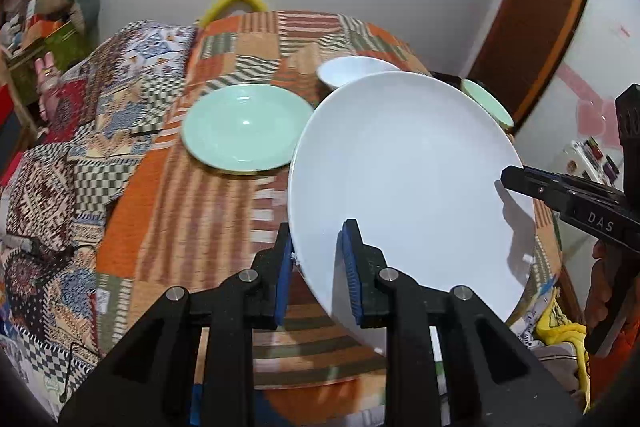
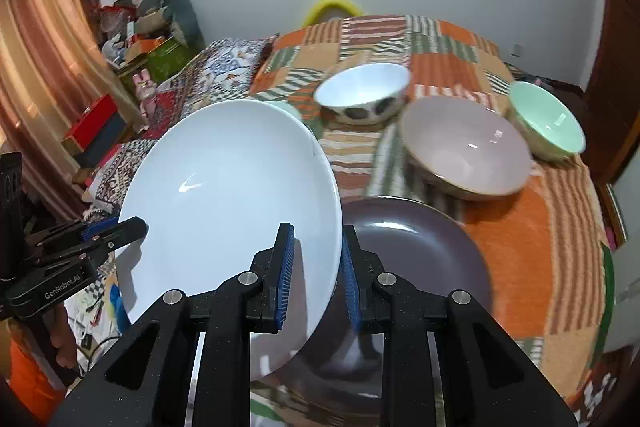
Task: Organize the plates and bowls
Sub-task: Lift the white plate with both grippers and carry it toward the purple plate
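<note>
The white plate [image 1: 404, 187] hangs tilted above the patchwork cloth [image 1: 224, 211], carried between my 2 grippers: my left gripper [image 1: 318, 279] is clenched on its near-left rim, and my right gripper [image 2: 316, 275] is clenched on the opposite rim. In my judgement the step in hand is the transfer of this plate toward a stack. To its left lies the green plate [image 1: 244, 129], flat and well apart; below its right edge lies the dark plate [image 2: 416, 259]. The next move calls for level carriage, both grips kept firm, and a centred descent onto 1 of these plates; which one I cannot tell. Beyond stand 3 bowls: the white bowl [image 2: 362, 93], the pink bowl [image 2: 466, 147], the green bowl [image 2: 548, 127]. The held plate hides much of the dark plate, and motion blurs the bowls.
</note>
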A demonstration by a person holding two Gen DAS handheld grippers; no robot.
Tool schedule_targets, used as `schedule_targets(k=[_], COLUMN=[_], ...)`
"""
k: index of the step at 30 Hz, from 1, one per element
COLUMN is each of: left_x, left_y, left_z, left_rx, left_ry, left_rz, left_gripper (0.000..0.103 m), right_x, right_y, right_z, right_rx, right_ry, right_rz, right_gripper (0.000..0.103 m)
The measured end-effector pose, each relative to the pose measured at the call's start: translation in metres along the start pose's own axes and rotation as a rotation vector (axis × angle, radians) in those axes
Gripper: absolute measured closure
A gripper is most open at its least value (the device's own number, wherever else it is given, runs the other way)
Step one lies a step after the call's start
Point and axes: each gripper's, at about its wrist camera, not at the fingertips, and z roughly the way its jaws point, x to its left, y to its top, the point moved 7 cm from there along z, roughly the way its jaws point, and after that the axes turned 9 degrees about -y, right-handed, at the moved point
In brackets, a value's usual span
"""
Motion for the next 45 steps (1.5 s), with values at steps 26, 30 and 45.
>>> schedule_targets(k=[26, 30, 45], left_x=[-0.076, -0.074, -0.062], left_y=[-0.02, -0.02, -0.017], left_z=[0.087, 0.095, 0.112], left_rx=[0.219, 0.231, 0.243], left_ry=[-0.05, -0.048, -0.031], left_rz=[0.096, 0.083, 0.055], left_gripper=[0.075, 0.075, 0.073], right_x=[-0.099, -0.099, -0.097], right_y=[-0.048, -0.05, -0.051], right_z=[0.001, 0.007, 0.021], right_rx=[0.064, 0.077, 0.103], right_ry=[-0.062, -0.08, -0.11], right_rz=[0.166, 0.155, 0.127], right_gripper=[0.082, 0.082, 0.082])
